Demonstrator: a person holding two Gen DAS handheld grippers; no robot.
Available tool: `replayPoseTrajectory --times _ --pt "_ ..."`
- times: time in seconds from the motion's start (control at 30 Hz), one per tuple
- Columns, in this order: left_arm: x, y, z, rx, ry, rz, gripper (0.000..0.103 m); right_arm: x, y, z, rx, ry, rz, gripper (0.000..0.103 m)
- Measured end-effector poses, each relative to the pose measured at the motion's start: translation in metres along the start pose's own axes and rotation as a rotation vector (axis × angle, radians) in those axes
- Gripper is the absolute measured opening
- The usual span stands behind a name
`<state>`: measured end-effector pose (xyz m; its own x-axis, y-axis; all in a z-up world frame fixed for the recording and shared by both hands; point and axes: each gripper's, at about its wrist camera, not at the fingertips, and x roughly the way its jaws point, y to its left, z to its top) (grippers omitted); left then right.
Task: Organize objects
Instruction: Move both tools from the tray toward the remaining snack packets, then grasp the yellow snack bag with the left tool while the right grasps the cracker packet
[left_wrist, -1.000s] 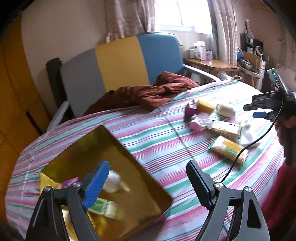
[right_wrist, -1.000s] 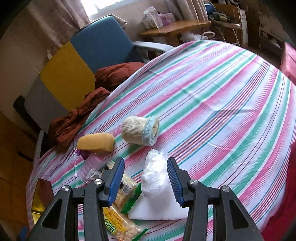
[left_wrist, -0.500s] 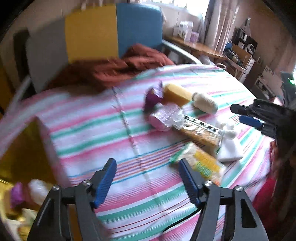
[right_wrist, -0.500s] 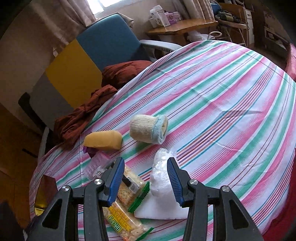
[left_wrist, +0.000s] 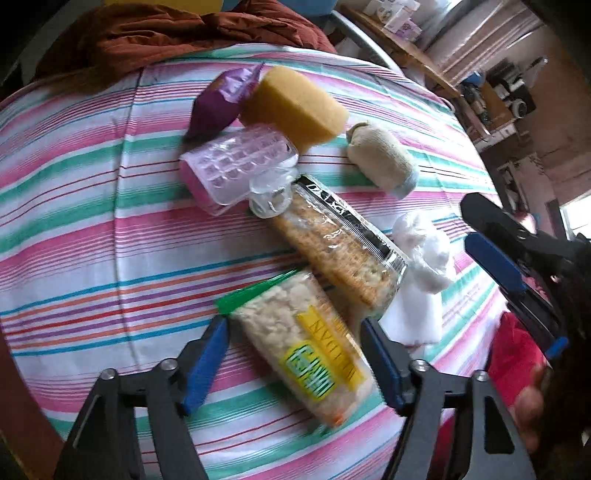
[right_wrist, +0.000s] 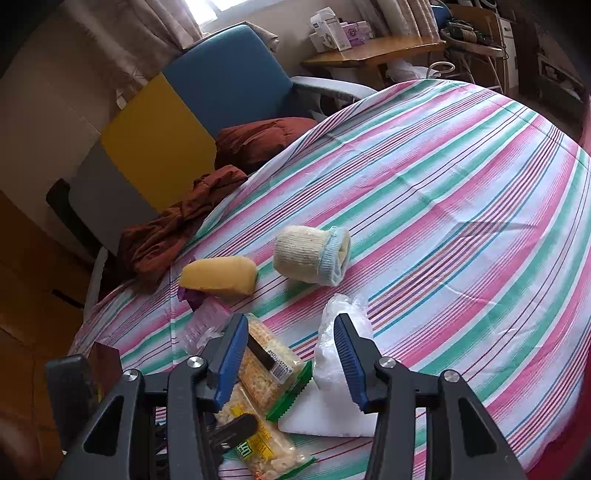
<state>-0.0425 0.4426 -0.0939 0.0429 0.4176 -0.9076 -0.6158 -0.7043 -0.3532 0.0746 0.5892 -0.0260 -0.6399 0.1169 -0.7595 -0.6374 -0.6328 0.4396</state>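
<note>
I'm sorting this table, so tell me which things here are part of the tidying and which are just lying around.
Part of the job:
- green-edged snack pack, between the open left gripper
- cracker pack
- yellow sponge
- purple wrapper
- pink plastic case
- rolled sock
- white bag

Just lying about:
- rust-red cloth
- chair
- side desk

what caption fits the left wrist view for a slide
Open left gripper straddling a yellow-labelled snack pack among clutter on the striped tablecloth.

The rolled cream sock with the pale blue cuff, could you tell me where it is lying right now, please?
The rolled cream sock with the pale blue cuff lies on the striped tablecloth mid-frame in the right wrist view, just right of the yellow sponge block and beyond the crumpled clear plastic bag.
</note>
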Motion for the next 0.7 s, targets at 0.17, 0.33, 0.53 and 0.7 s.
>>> replayPoseTrajectory --times 0.17,0.33,0.53,0.7 --pt "0.007 -0.026 -0.015 0.09 -0.058 0.1 0.09 0.0 -0.001 0.0 0.005 0.0 -0.008 0.049" --pt "-0.004 -0.013 -0.028 0.16 -0.097 0.094 0.06 0.002 0.003 -0.001 -0.019 0.012 -0.003 0.049" --pt "-0.023 0.01 -0.047 0.213 -0.105 0.064 0.051 0.003 0.012 -0.004 -0.064 0.019 0.008 0.049" --pt "-0.037 0.029 -0.062 0.242 -0.096 0.062 0.052 0.01 0.027 -0.009 -0.146 0.047 0.0 0.049"
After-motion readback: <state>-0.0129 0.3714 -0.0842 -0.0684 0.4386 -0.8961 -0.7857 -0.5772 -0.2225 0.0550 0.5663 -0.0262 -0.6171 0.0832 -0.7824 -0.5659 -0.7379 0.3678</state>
